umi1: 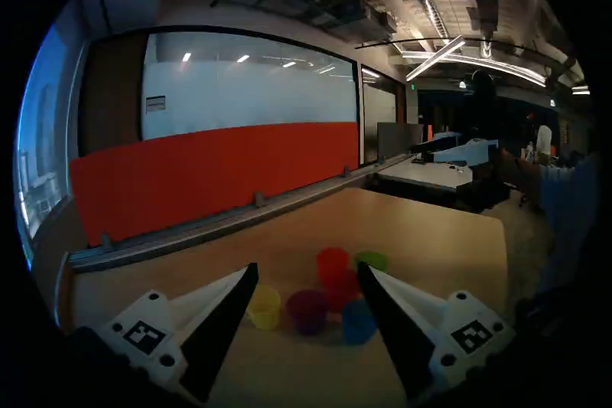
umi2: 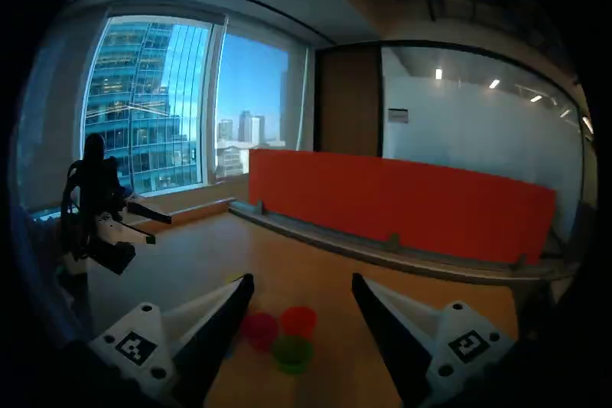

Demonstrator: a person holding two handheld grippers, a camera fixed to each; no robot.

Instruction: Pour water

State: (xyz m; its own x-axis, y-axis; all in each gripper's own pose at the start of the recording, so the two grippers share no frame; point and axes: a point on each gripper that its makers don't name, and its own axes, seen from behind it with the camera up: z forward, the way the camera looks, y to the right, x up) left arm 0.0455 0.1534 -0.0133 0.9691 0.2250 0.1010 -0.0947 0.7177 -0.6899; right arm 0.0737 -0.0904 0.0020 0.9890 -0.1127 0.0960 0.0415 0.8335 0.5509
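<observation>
Nearest to us, the left tool (umi1: 306,266) has its two fingers spread wide with nothing between them, and the right tool (umi2: 302,278) is parted in the same way and is also empty. Both hang low over the desk (umi1: 428,239), short of the cluster of small cups.

In the left gripper view the cluster sits framed between the fingers, a yellow cup (umi1: 264,306), a purple cup (umi1: 307,310) and a blue cup (umi1: 357,321) in front. A red cup (umi1: 333,266) and a green cup (umi1: 372,259) are just behind. They stand upright and close together, some touching. In the right gripper view we see a pink cup (umi2: 260,329), the red one (umi2: 298,321) and the green one (umi2: 291,352) bunched near the middle.

We judge this to be the approach, with no cup grasped yet. We cannot tell which cup holds water. The next move calls for choosing one, bringing a tool level around its wall without knocking its neighbours, closing gently, and lifting clear before tipping over another cup.

Beyond the desk runs an orange partition (umi1: 214,171).
</observation>
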